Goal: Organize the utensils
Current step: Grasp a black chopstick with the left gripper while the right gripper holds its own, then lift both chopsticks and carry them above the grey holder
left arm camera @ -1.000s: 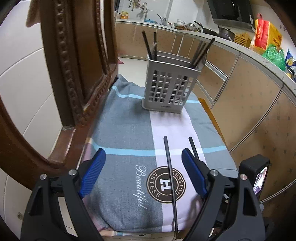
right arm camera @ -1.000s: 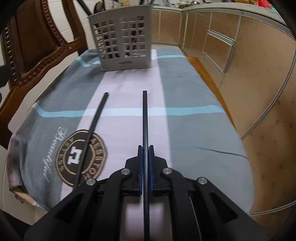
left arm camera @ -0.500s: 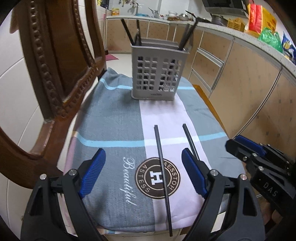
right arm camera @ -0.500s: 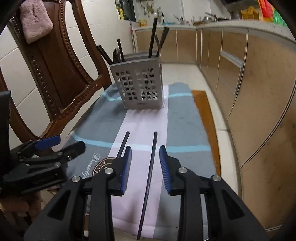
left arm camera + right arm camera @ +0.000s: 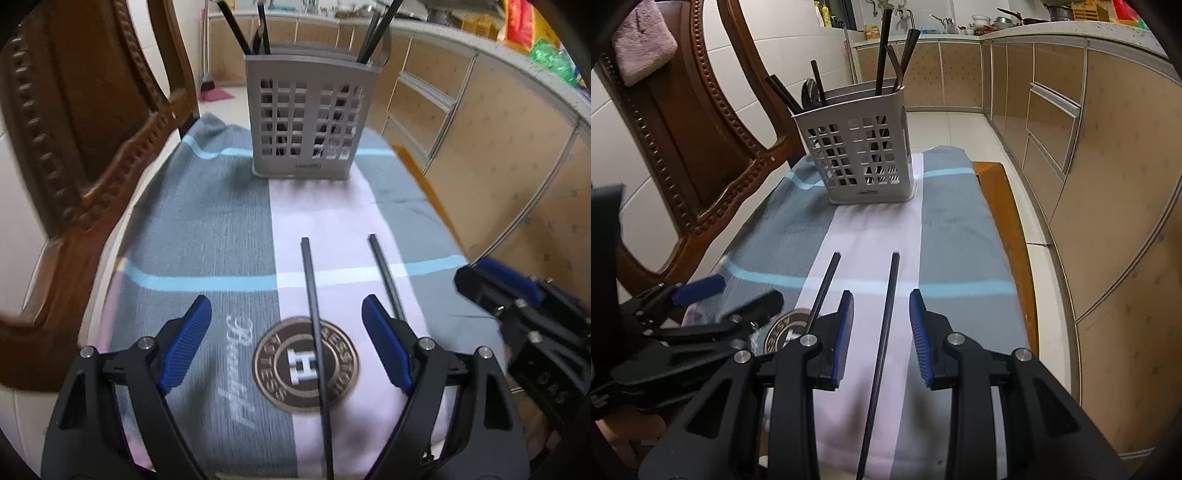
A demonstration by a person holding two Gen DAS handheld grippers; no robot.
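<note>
Two chopsticks [image 5: 314,325] side by side on the cloth [image 5: 221,221], utensil basket [image 5: 306,122] behind them.

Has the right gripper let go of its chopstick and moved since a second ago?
Yes. The right gripper has released the chopstick and pulled up and back from the basket; the stick lies on the cloth between its open pads.

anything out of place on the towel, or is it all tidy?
Two black chopsticks, one and the other, lie loose on the towel, apart and not quite parallel, while the rest stand in the grey utensil basket. Nothing spilled or damaged.
</note>
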